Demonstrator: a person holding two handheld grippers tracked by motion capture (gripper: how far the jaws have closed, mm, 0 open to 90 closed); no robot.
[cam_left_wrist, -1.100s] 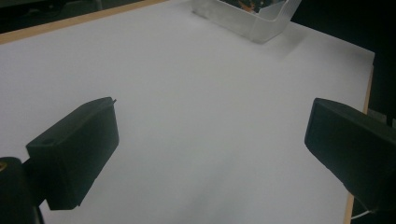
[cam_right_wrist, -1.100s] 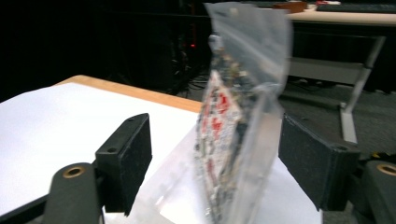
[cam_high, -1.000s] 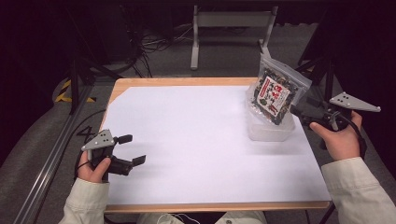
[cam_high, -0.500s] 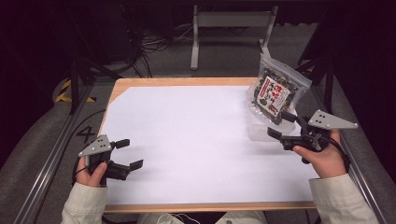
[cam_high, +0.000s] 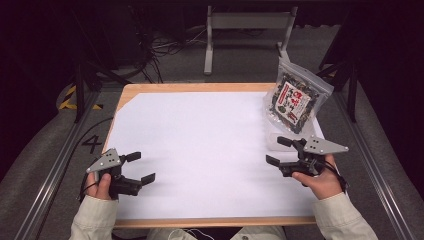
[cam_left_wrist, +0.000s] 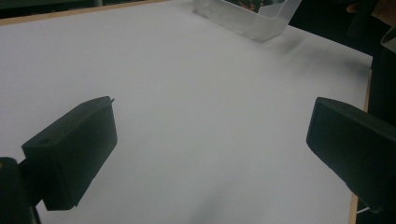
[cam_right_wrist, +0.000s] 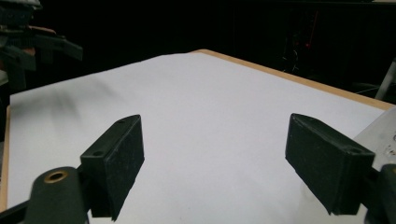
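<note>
High view, both grippers' fingers spread empty, left gripper (cam_high: 141, 167) near front-left edge, right gripper (cam_high: 279, 151) beside clear container (cam_high: 274, 144).

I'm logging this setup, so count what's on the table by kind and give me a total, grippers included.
Snack bags: 1, the printed bag standing in the container.
Clear plastic containers: 1.
Handheld grippers: 2, left gripper and right gripper, both open and empty.
Total: 4.
</note>
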